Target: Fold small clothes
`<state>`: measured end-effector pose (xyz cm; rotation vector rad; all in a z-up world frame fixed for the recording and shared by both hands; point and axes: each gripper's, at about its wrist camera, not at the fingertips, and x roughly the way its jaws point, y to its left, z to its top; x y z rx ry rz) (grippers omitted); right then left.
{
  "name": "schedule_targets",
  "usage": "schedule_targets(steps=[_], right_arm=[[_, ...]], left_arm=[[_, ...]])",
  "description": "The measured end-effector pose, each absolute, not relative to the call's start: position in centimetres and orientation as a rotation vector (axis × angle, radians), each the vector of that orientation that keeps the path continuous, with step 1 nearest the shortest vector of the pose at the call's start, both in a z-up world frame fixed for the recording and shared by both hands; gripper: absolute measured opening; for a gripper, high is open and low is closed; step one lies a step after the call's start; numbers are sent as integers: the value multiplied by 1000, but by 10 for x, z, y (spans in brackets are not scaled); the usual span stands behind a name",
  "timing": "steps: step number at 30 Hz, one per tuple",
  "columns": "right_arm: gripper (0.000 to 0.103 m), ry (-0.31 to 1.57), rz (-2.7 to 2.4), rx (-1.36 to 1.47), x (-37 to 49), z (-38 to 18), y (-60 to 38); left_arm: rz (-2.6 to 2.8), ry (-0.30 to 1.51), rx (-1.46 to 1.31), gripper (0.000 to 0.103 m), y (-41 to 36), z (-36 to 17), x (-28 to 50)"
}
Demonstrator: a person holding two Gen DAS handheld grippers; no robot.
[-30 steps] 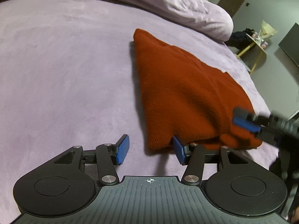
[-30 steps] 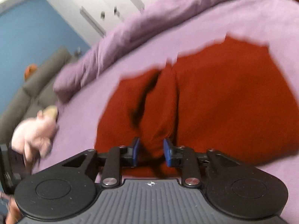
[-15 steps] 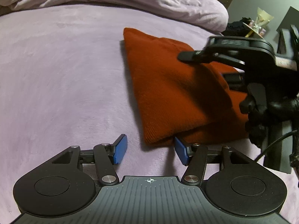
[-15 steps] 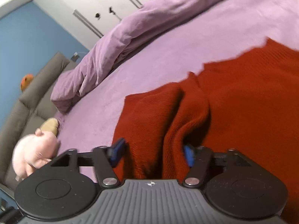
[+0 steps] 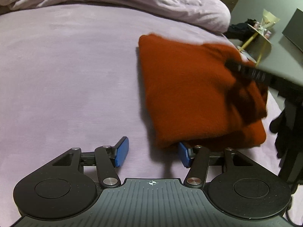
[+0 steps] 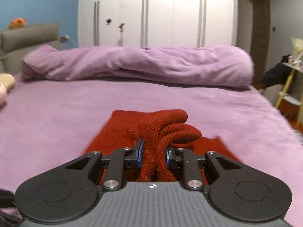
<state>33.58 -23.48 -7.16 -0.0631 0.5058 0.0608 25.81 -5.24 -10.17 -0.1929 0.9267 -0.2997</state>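
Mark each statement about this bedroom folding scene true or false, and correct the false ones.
1. The right tool is pinching a bunched fold of the red knit garment. True.
2. The left tool is clamped shut on the garment. False: its jaws stand wide apart, with only lilac bed sheet between them; the garment's corner overlaps one pad.
3. The garment lies on a wooden floor. False: it lies on the bed sheet.
4. A rumpled lilac duvet lies across the far side of the bed. True.
5. The wardrobe doors behind the bed are black. False: they are white.
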Motion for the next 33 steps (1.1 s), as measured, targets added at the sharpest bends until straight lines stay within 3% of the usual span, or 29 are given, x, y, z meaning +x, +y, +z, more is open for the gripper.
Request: schedule_targets(steps=[6, 9, 10, 15, 16, 20, 27, 29, 33], right_arm=[[26, 604, -7, -94, 334, -115, -269], [44, 597, 30, 105, 326, -113, -296], [56, 605, 30, 190, 328, -110, -305], [59, 634, 42, 432, 350, -114, -329], [58, 640, 41, 425, 355, -115, -326], [20, 659, 69, 273, 369, -115, -306], [15, 565, 8, -11, 352, -99, -278], [8, 501, -28, -73, 345, -87, -275], [7, 487, -91, -138, 346, -82, -281]], left_arm=[[-300, 907, -92, 62, -75, -107, 256], [-308, 898, -87, 62, -73, -108, 255], [-304, 898, -85, 62, -73, -108, 256], [-291, 894, -37, 64, -84, -107, 254], [-291, 893, -33, 64, -84, -107, 253], [-291, 893, -62, 65, -80, -108, 255], [-278, 885, -130, 65, -74, -100, 255], [-278, 884, -144, 65, -74, -99, 255], [-279, 905, -151, 65, -78, -101, 258]])
